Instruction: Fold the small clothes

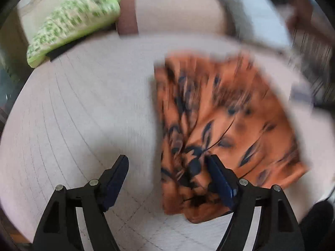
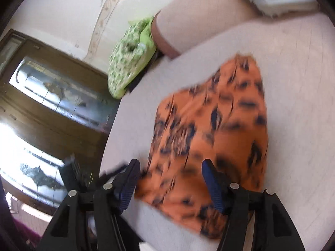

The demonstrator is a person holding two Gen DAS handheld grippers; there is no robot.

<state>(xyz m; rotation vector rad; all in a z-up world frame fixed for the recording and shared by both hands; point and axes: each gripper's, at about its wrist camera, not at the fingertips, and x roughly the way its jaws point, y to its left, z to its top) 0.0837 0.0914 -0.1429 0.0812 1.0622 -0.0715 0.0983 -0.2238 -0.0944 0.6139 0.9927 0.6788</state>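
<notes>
- The left gripper [image 1: 167, 163] has its fingers [image 1: 117, 177] spread wide with nothing between them; one finger hangs over bare bed, the other over the garment's edge.
- The right gripper [image 2: 170, 167] also has its fingers [image 2: 211, 184] apart, gripping nothing, above the garment's near edge.
- The orange garment with dark leaf print [image 1: 219, 125] lies folded flat on a pale pink quilted bed [image 1: 83, 115].
- A green patterned pillow [image 1: 73, 21] rests at the bed's far end, well apart from the garment.
- Both views are motion-blurred.
</notes>
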